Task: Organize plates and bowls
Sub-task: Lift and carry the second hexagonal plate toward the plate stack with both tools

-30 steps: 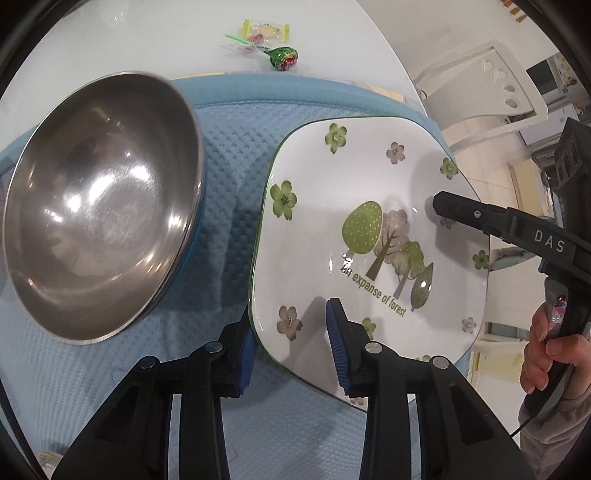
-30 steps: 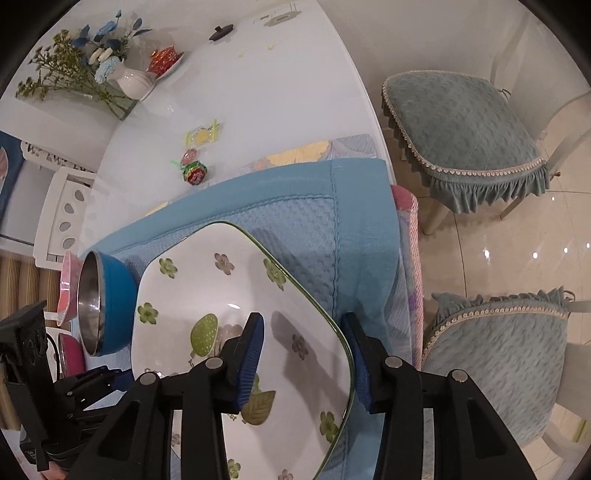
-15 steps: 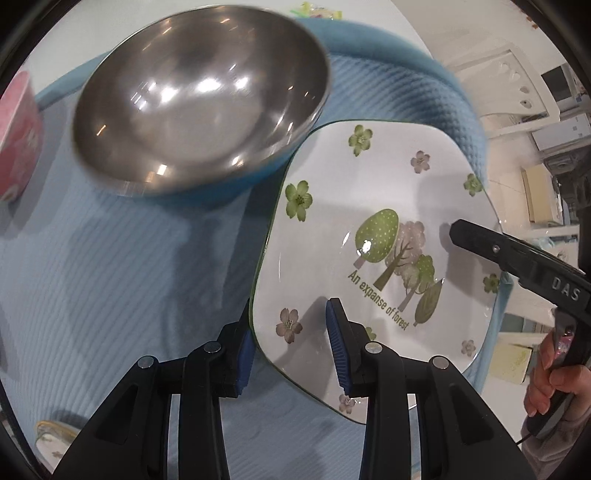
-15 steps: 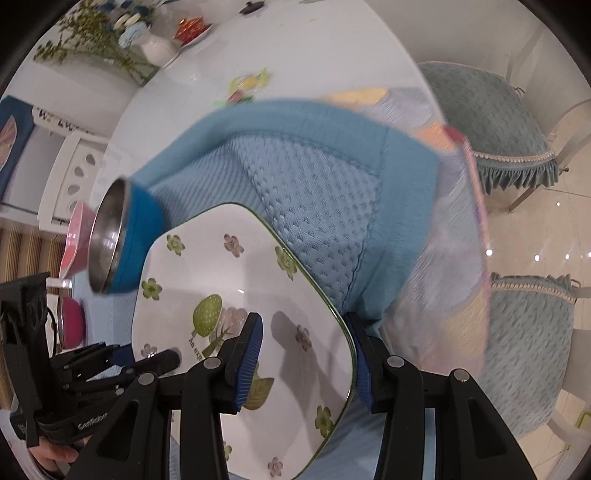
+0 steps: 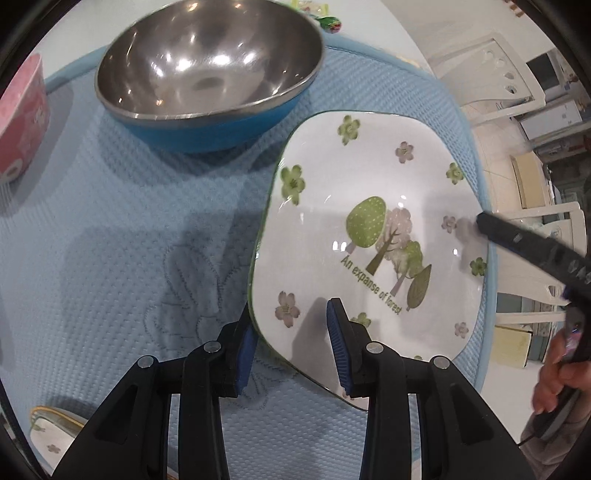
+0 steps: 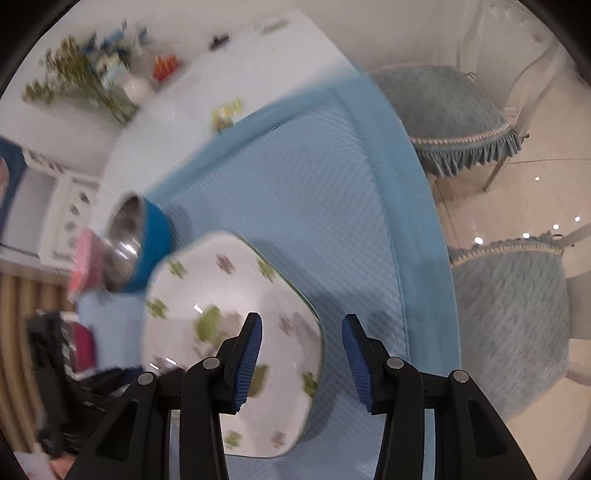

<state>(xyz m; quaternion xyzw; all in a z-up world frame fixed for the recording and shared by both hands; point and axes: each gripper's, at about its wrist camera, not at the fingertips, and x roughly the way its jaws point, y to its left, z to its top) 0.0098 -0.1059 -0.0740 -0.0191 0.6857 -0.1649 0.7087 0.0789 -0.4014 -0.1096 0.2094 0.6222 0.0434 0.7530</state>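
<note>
The square plate (image 5: 373, 236), white with a thin green rim, small green and pink flowers and a tree motif over the words "An expanse of forest", sits over the quilted blue mat (image 5: 122, 229) toward the mat's right edge, as seen from the left wrist. The left gripper (image 5: 291, 332) straddles the plate's near-left rim: 1 blue pad lies outside and under the edge, the other rests above the plate's inner face, and the rim runs between them, so the plate is pinched there. On the opposite side the right gripper (image 6: 302, 350) brackets the rim in the same way, 1 pad over the plate's face and 1 beyond its edge; that view is blurred, so whether those pads press on the rim cannot be told. From the left wrist, 1 black finger of that gripper reaches in over the plate's right rim, with a person's hand (image 5: 554, 380) on the handle at the picture's right edge. Just beyond the plate's far-left corner stands a steel bowl with a blue outside (image 5: 210, 70). A pink bowl (image 5: 18, 118) sits at the far left, and another patterned plate (image 5: 51, 435) shows at the lower left. Wrapped sweets (image 5: 325, 18) lie on the white table (image 5: 369, 26) beyond the mat.
</note>
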